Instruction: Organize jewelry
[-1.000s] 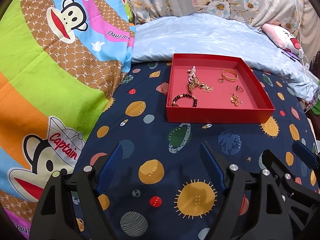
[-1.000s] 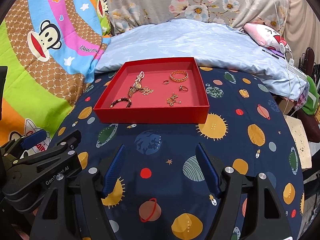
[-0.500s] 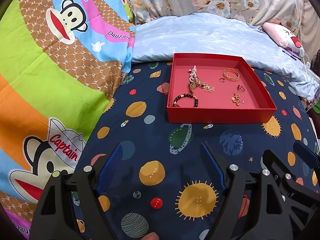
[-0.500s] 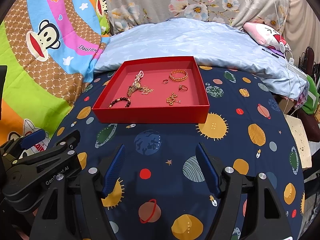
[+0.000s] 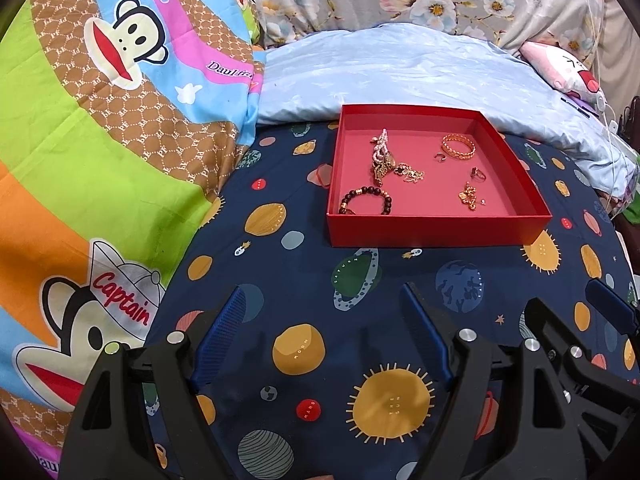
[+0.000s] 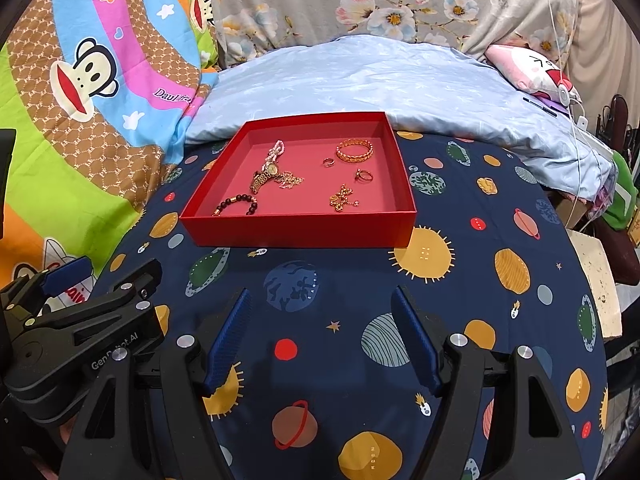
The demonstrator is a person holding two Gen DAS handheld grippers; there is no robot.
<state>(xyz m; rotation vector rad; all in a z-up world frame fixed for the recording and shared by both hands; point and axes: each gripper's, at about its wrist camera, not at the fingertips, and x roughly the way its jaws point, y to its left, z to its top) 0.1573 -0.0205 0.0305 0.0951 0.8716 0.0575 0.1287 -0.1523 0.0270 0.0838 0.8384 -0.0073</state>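
A shallow red tray (image 5: 432, 232) (image 6: 296, 236) lies on the navy planet-print sheet. In it are a dark bead bracelet (image 5: 365, 200) (image 6: 236, 203), a gold watch with a pink bead strand (image 5: 380, 156) (image 6: 266, 174), a gold bangle (image 5: 458, 147) (image 6: 354, 151), small rings (image 5: 478, 174) (image 6: 363, 176) and a gold chain (image 5: 470, 196) (image 6: 342, 199). My left gripper (image 5: 324, 300) and right gripper (image 6: 320, 304) are both open and empty, hovering over the sheet in front of the tray.
A colourful monkey-print quilt (image 5: 100, 140) rises at the left. A light blue pillow (image 5: 400, 68) and floral fabric lie behind the tray. A pink plush toy (image 6: 532, 68) and a white cable are at the far right. The bed edge drops off at the right.
Both views have crept very slightly; the tray sits a touch lower in the left view. The jewelry has not moved and both grippers stay open.
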